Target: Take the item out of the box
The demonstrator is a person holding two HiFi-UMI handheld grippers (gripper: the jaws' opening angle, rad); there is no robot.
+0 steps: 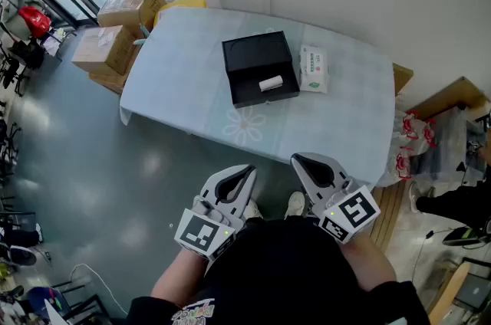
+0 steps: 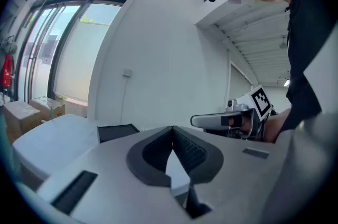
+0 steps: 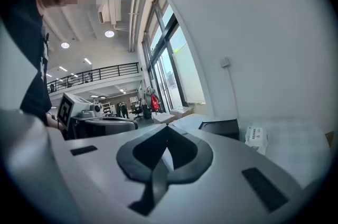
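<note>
An open black box [image 1: 255, 55] lies on the table [image 1: 176, 86] under a pale blue cloth. A small white item [image 1: 270, 83] rests in its front part. Both grippers hang near my waist, short of the table's near edge and well away from the box. My left gripper [image 1: 247, 171] is shut with nothing in it, its tips meeting [image 2: 172, 132]. My right gripper [image 1: 298, 159] is shut and empty too [image 3: 167, 130]. In the gripper views, the box [image 2: 117, 132] [image 3: 222, 128] shows low and far ahead.
A white tissue pack [image 1: 313, 69] [image 3: 256, 139] lies just right of the box. Cardboard boxes [image 1: 115, 28] stand on the floor at the table's left end. Red-and-white bags [image 1: 414, 138] and wooden boards sit at its right end. A white wall rises behind.
</note>
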